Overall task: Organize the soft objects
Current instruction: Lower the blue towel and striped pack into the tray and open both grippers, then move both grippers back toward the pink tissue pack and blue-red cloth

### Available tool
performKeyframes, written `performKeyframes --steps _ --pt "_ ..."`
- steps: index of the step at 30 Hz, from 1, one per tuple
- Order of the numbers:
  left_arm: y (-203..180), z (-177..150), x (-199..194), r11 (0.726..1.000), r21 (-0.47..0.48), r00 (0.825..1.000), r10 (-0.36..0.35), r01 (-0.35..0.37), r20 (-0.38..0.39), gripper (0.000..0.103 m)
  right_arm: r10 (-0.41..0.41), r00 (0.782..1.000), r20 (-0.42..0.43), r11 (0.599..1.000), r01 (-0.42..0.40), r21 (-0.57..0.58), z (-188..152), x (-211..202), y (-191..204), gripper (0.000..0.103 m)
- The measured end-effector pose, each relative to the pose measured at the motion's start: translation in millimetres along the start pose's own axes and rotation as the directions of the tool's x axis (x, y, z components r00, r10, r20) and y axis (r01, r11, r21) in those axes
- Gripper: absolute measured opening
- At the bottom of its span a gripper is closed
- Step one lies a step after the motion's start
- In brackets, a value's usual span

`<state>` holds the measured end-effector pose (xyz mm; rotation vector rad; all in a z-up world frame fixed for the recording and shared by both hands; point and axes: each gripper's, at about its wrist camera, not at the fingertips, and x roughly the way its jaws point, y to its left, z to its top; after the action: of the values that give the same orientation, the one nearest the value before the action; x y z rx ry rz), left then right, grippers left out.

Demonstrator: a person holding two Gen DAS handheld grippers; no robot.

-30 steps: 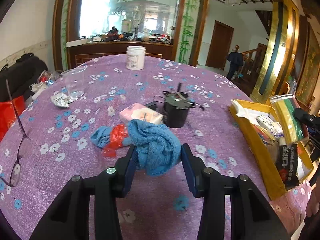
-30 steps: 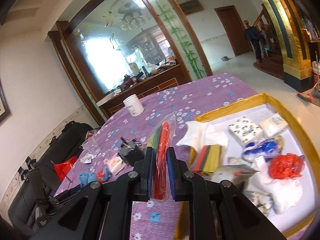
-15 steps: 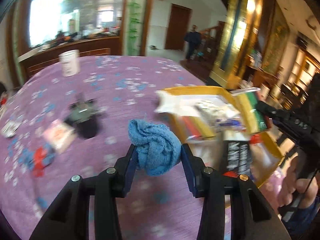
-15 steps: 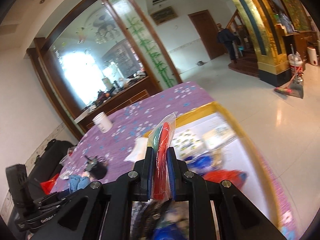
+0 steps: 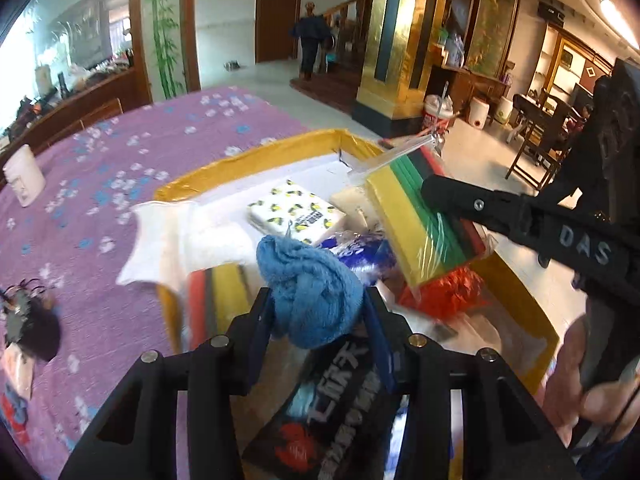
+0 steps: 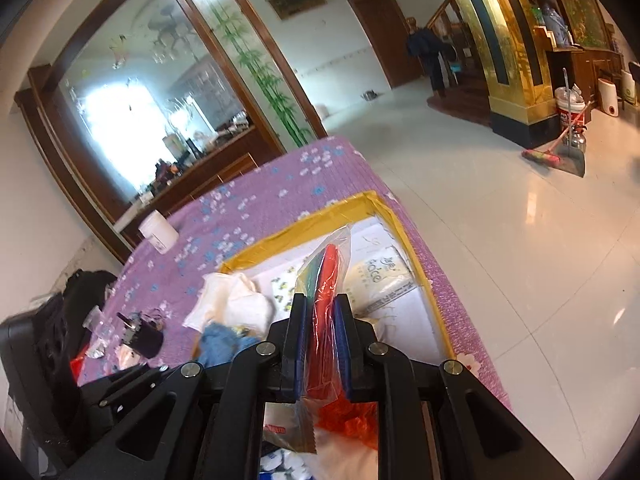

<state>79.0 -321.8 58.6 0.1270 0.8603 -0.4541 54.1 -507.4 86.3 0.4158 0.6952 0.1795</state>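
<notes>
The left tool (image 5: 318,312) is gripping a balled blue towel (image 5: 310,286) between its pads, holding it in the air just above the near end of the yellow-rimmed box (image 5: 276,148). The towel is looking soft and light, bunching and bulging past the pads, so a pinch across the thick middle of the ball is probably the safest hold; a loose fold at the edge would likely slip out. Below it, inside the box, a dark printed packet (image 5: 336,396) is lying nearest, with a red crinkled bag (image 5: 448,294) just beside it and a white pack with yellow spots (image 5: 296,216) farther in. The right tool (image 6: 320,344) is clamping a clear plastic pack of coloured cloths (image 6: 324,300), narrow on its edge, over the near side of the box. That pack is looking flat, light and slick in its wrapper, so it is likely to slide unless squeezed on the cloth stack itself and not on the loose film at its top. Beyond the box, the purple flowered tabletop (image 6: 256,208) is carrying a white jar (image 6: 158,232) well apart from it.
</notes>
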Motion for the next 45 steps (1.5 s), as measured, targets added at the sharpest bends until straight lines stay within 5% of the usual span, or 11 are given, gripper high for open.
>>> performKeyframes --steps 8,12,14,17,35,45 --pt "-14 13 20 0.999 0.04 0.998 0.028 -0.026 -0.049 0.047 -0.033 0.998 -0.062 0.999 0.035 0.031 3 17 -14 0.017" --pt "-17 10 14 0.999 0.041 0.999 0.02 -0.018 -0.037 0.072 -0.037 0.998 -0.053 0.999 0.039 0.022 1 16 -10 0.018" --pt "-18 8 7 1.0 0.03 1.0 0.001 -0.001 -0.018 0.076 -0.047 0.998 -0.044 0.999 0.047 0.016 0 12 -8 0.025" --pt "-22 6 -1 0.999 0.04 1.0 -0.018 0.019 -0.008 0.077 -0.056 0.998 -0.007 0.998 0.056 0.013 0 1 -3 0.04" --pt "-22 -24 -75 0.998 0.064 0.992 -0.035 0.028 0.121 0.081 -0.042 0.992 0.117 0.999 0.039 0.024 -15 -63 34 0.07" --pt "17 -57 -113 1.0 0.008 0.984 -0.026 0.025 0.177 0.086 -0.001 0.994 0.107 1.0 0.003 -0.02 -33 -67 75 0.073"
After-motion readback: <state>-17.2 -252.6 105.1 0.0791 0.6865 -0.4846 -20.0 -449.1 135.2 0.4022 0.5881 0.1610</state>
